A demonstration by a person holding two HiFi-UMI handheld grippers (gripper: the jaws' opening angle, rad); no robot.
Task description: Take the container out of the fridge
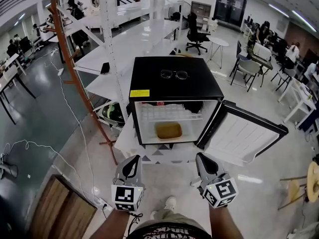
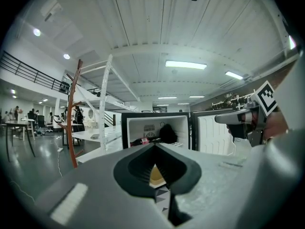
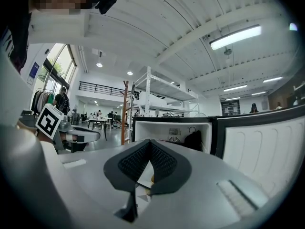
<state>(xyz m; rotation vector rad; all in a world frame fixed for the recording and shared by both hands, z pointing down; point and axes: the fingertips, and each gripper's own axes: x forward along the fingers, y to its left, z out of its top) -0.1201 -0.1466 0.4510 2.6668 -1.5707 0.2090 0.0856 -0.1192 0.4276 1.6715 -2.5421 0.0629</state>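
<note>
A black mini fridge (image 1: 169,76) stands open ahead, its door (image 1: 246,133) swung out to the right. A tan container (image 1: 168,130) sits on the fridge's lower floor, under a white wire shelf. Both grippers hover low in front of the opening, well short of it. My left gripper (image 1: 131,164) and right gripper (image 1: 204,161) are shut with nothing held. In the left gripper view the pads (image 2: 143,166) meet at their tips, and the container (image 2: 156,175) shows through the gap below. The right gripper view shows its jaws likewise closed (image 3: 150,144) before the fridge (image 3: 171,128).
Eyeglasses (image 1: 174,74) lie on the fridge top. A dark item (image 1: 193,106) sits on the upper shelf. White shelving (image 1: 112,49) and a rust-coloured post (image 1: 75,78) stand to the left. A wooden board (image 1: 60,210) and cables (image 1: 60,153) lie on the floor. Chairs and people are behind.
</note>
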